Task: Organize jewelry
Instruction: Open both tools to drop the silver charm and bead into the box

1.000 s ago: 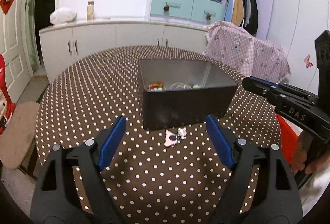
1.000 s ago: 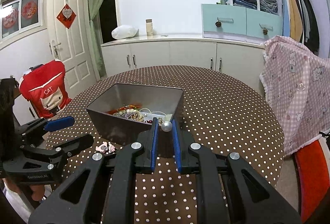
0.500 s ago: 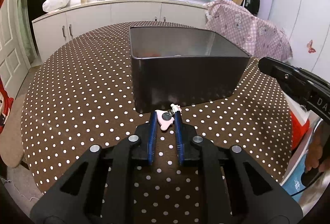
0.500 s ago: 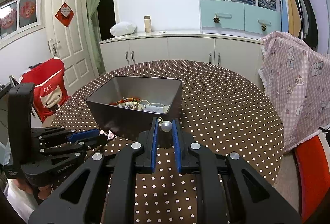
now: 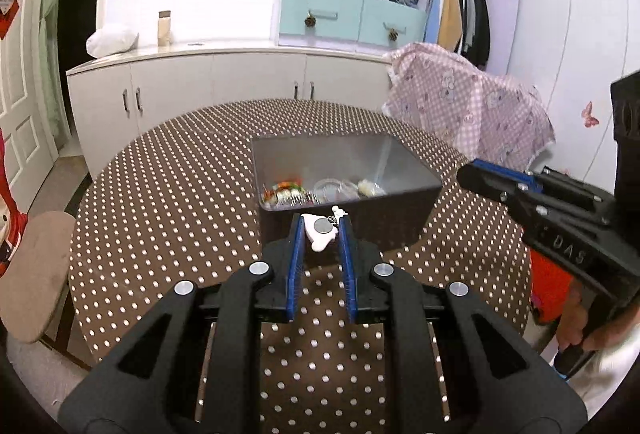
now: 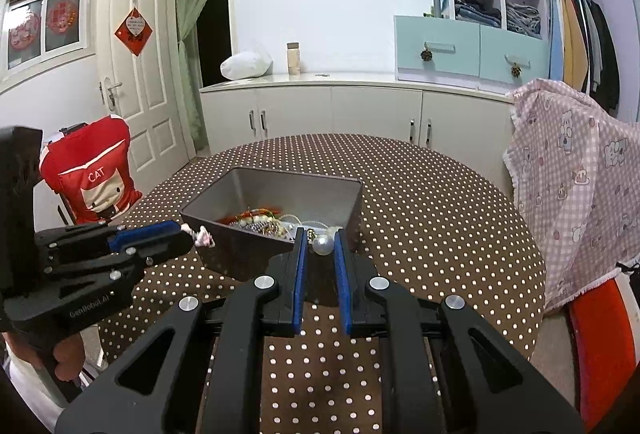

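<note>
Table [image 5: 168, 202]: a round top with a brown cloth and white dots was seen in both views.
Box [image 5: 400, 194]: a dark box stood in the middle of the table; beads and chains were lying inside it.
Left gripper [image 5: 320, 234]: its blue fingers were closed on a small pink charm, held up in the air just in front of the box's near wall.
Right gripper [image 6: 320, 246]: its blue fingers were closed on a white pearl, held over the box's near corner.
Pink charm [image 5: 319, 232]: a round gray disc on it was shown only in the left view; in the right view just a pink tip was seen at the fingers, beside the box.
Pearl [image 6: 322, 244]: it was shown only in the right view; in the left view the right gripper was seen from the side and the pearl was hidden.
Change: half a second before, the charm was gripped low by the cloth; now it was lifted. The pearl was kept in the same grip.
</note>
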`<state>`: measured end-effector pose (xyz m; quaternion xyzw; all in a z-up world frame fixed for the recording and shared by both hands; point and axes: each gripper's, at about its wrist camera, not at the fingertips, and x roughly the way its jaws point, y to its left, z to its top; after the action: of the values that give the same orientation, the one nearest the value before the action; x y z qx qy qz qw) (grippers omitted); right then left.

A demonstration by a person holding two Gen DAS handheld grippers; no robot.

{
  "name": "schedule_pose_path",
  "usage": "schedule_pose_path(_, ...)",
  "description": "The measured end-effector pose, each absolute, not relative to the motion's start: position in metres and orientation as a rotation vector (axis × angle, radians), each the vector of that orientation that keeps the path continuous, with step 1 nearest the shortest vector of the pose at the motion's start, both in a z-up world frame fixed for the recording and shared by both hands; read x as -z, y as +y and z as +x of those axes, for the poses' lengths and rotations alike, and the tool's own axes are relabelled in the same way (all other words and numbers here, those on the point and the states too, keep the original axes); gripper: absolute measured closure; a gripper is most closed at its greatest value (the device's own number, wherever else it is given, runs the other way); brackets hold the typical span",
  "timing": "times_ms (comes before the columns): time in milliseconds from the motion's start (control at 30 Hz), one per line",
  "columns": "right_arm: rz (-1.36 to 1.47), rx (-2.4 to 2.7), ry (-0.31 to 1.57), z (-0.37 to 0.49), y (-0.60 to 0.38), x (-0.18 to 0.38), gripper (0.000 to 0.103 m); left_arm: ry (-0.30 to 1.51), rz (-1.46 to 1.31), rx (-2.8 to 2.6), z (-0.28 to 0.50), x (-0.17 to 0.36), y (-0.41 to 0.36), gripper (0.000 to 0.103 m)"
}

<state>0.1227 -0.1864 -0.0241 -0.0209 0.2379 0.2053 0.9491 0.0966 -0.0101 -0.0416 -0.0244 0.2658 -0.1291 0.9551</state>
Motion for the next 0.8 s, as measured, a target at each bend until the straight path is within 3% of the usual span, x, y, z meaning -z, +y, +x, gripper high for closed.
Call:
schedule_pose_path(567,-0.046,-0.457,0.506,0.147,-0.167,0.026,0.090,0.512,-0.064,0.214,0.124,0.034,-0.007,0.085)
schedule_pose_path(667,-0.042,-0.450,0.517,0.149,-0.167,0.028,0.082,0.520,-0.051,0.203,0.125,0.035,-0.009,0.084)
schedule_pose_path(700,-0.040,-0.446,0.518,0.149,-0.168,0.029,0.077,0.523,-0.052,0.204,0.124,0.035,-0.009,0.082)
schedule_pose_path(767,-0.035,-0.438,0.518,0.147,-0.170,0.030,0.071,0.522,-0.053,0.195,0.123,0.036,-0.009,0.068)
schedule_pose_path(800,-0.035,-0.436,0.519,0.147,-0.172,0.030,0.069,0.518,-0.055,0.193,0.123,0.035,-0.009,0.050)
